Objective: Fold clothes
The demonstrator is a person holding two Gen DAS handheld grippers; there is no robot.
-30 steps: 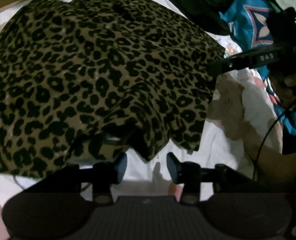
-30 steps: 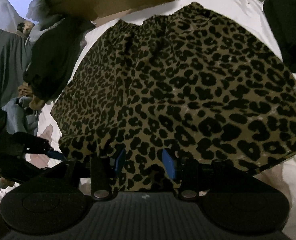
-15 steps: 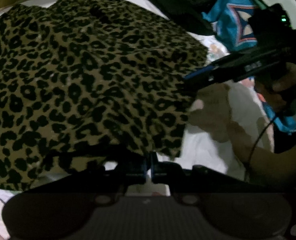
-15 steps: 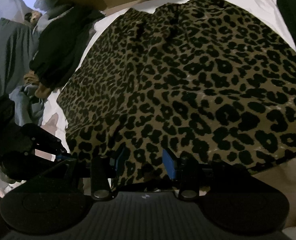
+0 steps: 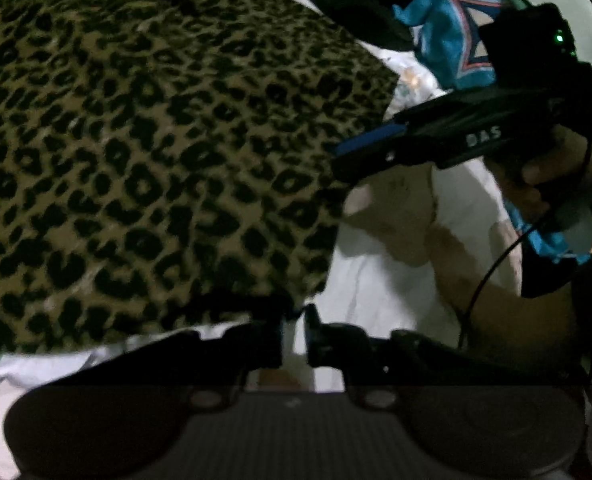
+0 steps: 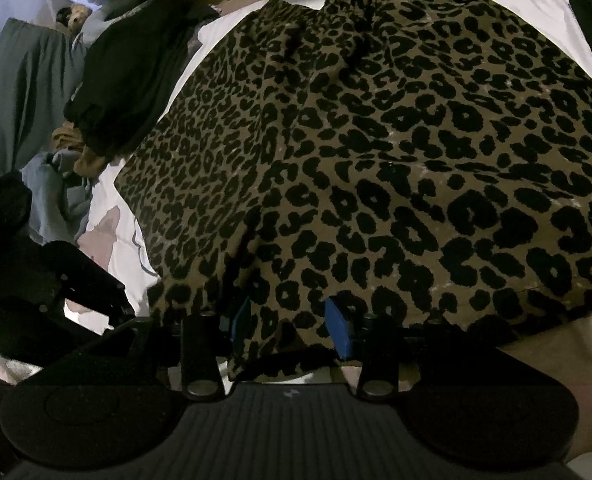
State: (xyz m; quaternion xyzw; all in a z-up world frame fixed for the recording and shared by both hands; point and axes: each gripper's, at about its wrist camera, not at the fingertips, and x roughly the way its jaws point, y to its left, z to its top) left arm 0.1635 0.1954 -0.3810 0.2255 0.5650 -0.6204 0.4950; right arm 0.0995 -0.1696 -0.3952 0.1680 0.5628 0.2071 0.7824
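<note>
White bedsheet under leopard skirt; blurry gripper reads "DAS".

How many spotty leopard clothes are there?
1. The leopard garment lies spread on the white bed, its near edge at both grippers. More could be hidden in the side piles.

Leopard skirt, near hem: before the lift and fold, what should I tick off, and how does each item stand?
1. Left gripper closed on the hem: jaws nearly shut at the edge, cloth between them cannot tell.
2. Right gripper closed on the hem: not ok, jaws apart with cloth lying between.
3. Leopard skirt spread flat on the white sheet: ok.
4. Dark clothes at the skirt's left edge, overlap: cannot tell.
5. Turquoise cloth off the skirt: ok.
</note>
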